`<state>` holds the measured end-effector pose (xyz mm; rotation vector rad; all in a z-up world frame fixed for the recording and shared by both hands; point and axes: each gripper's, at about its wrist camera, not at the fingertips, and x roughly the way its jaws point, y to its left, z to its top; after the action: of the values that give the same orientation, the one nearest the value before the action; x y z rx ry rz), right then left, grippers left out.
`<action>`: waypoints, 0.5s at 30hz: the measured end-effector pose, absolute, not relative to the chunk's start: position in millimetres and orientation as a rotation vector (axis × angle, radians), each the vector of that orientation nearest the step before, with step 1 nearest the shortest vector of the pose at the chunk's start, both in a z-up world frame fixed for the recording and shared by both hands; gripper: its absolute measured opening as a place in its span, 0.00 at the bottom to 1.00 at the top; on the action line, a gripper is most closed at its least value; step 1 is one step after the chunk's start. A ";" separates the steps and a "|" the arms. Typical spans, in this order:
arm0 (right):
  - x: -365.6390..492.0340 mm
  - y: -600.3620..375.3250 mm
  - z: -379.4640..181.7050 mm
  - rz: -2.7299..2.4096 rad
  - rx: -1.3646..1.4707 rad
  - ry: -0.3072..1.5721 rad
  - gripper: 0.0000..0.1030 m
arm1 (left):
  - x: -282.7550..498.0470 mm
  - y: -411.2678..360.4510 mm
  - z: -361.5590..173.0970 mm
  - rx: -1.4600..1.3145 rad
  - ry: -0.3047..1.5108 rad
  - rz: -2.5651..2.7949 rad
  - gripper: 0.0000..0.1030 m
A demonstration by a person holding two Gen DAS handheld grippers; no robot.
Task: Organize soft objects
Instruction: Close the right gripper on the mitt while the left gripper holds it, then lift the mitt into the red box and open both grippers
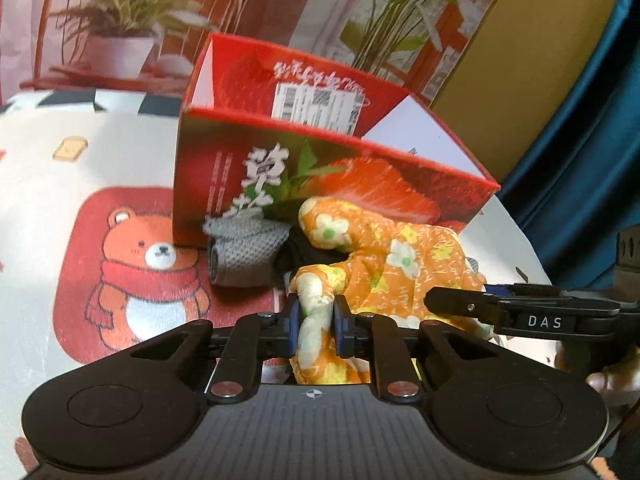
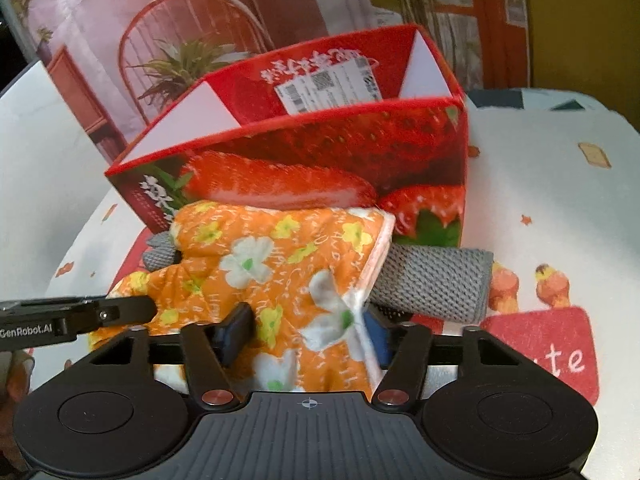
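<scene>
An orange floral quilted cloth (image 1: 392, 264) (image 2: 256, 264) lies bunched on the table in front of an open red strawberry box (image 1: 208, 184) (image 2: 304, 144). My left gripper (image 1: 318, 320) is shut on a pale fold at the cloth's near edge. My right gripper (image 2: 306, 336) straddles the cloth's near right part, and its pads press the fabric bunched between them. Each gripper shows in the other's view as a black finger (image 1: 460, 304) (image 2: 120, 312) lying against the cloth. Grey knitted rolls (image 1: 244, 256) (image 2: 432, 284) lie partly under the cloth, against the box.
A dark item (image 1: 304, 256) sits between the grey roll and the cloth. The tablecloth carries a red bear print (image 1: 148, 268). Behind the box stands a printed backdrop with a potted plant (image 1: 120, 36). A blue curtain (image 1: 592, 140) hangs at the right.
</scene>
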<state>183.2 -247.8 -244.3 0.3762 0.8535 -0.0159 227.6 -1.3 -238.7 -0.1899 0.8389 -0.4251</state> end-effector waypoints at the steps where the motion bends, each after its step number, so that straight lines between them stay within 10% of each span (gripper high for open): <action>1: 183.0 -246.2 -240.2 -0.012 0.359 0.849 0.42 | 226.0 -2.2 -235.1 -0.178 0.826 -0.425 0.16; 15: 175.2 -243.1 -182.9 0.040 0.277 0.696 0.27 | 208.8 -2.0 -190.6 -0.132 0.653 -0.427 0.15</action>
<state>175.2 -243.1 -182.9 0.2767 0.6965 0.0400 208.8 -2.0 -190.6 -0.1318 0.6532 -0.4269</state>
